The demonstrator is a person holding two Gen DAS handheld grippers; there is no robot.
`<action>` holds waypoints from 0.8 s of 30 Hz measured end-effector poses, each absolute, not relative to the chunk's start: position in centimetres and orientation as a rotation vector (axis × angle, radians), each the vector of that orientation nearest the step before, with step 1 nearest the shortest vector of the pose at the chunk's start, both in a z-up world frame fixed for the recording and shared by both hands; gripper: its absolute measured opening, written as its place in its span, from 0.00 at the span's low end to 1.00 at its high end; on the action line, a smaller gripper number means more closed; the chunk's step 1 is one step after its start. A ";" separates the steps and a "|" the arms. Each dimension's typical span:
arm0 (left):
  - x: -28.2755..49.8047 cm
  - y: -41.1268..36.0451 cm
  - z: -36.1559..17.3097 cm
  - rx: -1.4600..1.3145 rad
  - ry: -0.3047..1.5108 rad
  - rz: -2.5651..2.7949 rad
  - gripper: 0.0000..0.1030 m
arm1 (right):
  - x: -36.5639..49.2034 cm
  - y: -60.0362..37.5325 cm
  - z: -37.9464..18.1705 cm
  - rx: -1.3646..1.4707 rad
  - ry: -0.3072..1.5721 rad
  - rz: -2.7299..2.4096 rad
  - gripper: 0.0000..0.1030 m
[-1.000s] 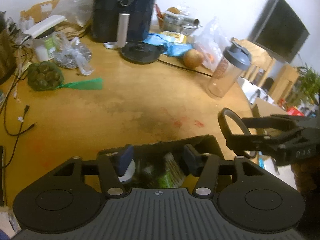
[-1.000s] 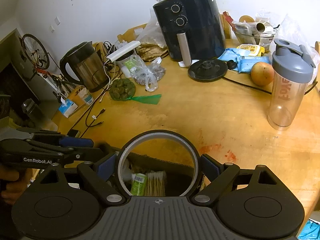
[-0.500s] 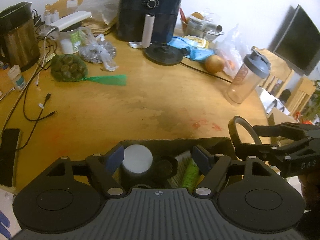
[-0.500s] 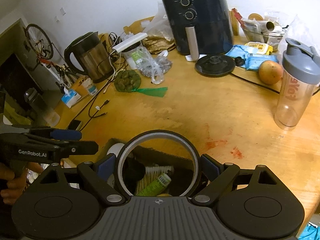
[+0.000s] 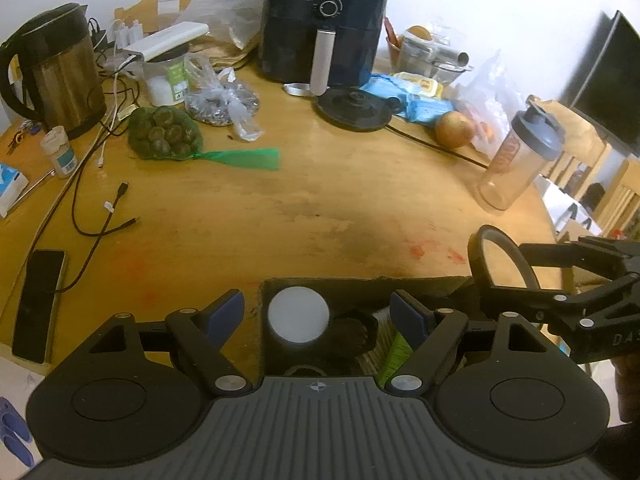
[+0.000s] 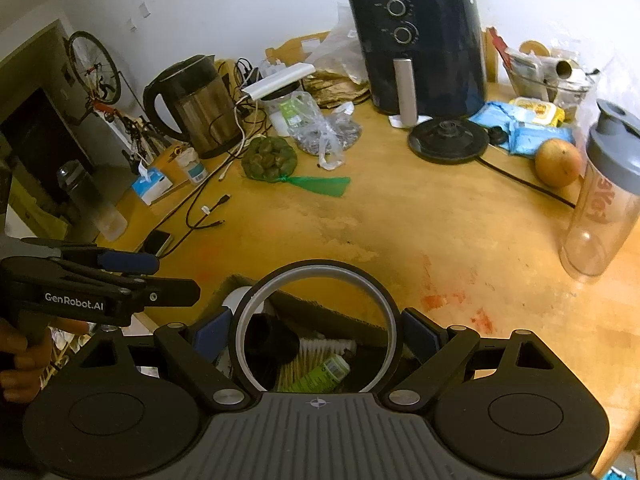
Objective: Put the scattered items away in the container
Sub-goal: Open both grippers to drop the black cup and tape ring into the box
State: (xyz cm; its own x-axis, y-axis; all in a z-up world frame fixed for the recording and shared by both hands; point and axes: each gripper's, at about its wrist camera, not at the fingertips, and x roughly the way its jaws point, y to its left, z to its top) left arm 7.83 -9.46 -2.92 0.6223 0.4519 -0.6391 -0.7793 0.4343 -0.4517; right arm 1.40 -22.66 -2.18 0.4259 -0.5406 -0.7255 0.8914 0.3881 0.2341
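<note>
Two views from hand-held tools over a cluttered wooden counter (image 5: pixel 320 208). At the bottom centre of both frames sits a dark open box (image 5: pixel 360 284), the container, at the counter's near edge. Inside it lie a white-capped jar (image 5: pixel 298 316), a black lid (image 5: pixel 352 330), cotton swabs (image 6: pixel 320 354) and a green tube (image 6: pixel 320 372).

The right tool (image 6: pixel 316 334) grips a black ring (image 6: pixel 316 268) between its blue pads, holding it upright just above the box. In the left view this ring appears at the right edge of the frame, level with the box's right end.

The left tool (image 5: pixel 320 314) is wide open and holds nothing; it hovers over the box's left part.

The step in hand looks like dropping the ring into the box. The next move calls for lowering the ring over a free spot, probably above the swabs, then spreading the pads to let it go.

Further back, in the upper half of each frame, stand a kettle (image 5: pixel 56 76), an air fryer (image 5: pixel 324 24), a net of nuts (image 5: pixel 164 134) and a shaker (image 5: pixel 520 160).
</note>
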 end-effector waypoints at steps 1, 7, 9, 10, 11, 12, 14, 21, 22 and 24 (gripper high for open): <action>7.7 -9.5 -2.9 -0.803 0.464 0.805 0.78 | 1.6 -22.7 -2.1 0.668 0.606 -0.979 0.88; 6.9 -9.3 -3.1 -0.817 0.465 0.831 0.78 | 3.0 -23.2 -2.3 0.645 0.622 -0.952 0.89; 6.6 -9.3 -3.1 -0.821 0.463 0.839 0.78 | 3.7 -23.4 -2.8 0.641 0.665 -0.958 1.00; 6.5 -9.3 -3.2 -0.824 0.464 0.844 0.79 | 3.9 -23.5 -3.0 0.636 0.683 -0.960 1.00; 6.4 -9.3 -3.2 -0.825 0.465 0.848 0.82 | 4.1 -23.5 -3.2 0.635 0.695 -0.959 1.00; 6.4 -9.3 -3.2 -0.827 0.464 0.853 0.82 | 4.2 -23.6 -3.3 0.635 0.704 -0.963 1.00; 6.2 -9.2 -3.2 -0.833 0.461 0.860 0.83 | 4.2 -23.7 -3.5 0.633 0.716 -0.981 1.00; 6.4 -8.8 -3.0 -0.832 0.446 0.847 0.83 | 3.5 -23.6 -3.2 0.600 0.726 -1.062 1.00; 6.5 -8.8 -3.0 -0.832 0.436 0.835 0.88 | 3.5 -23.5 -3.1 0.585 0.727 -1.079 1.00; 6.7 -8.8 -2.8 -0.816 0.427 0.840 0.99 | 3.5 -23.2 -2.8 0.531 0.733 -1.119 1.00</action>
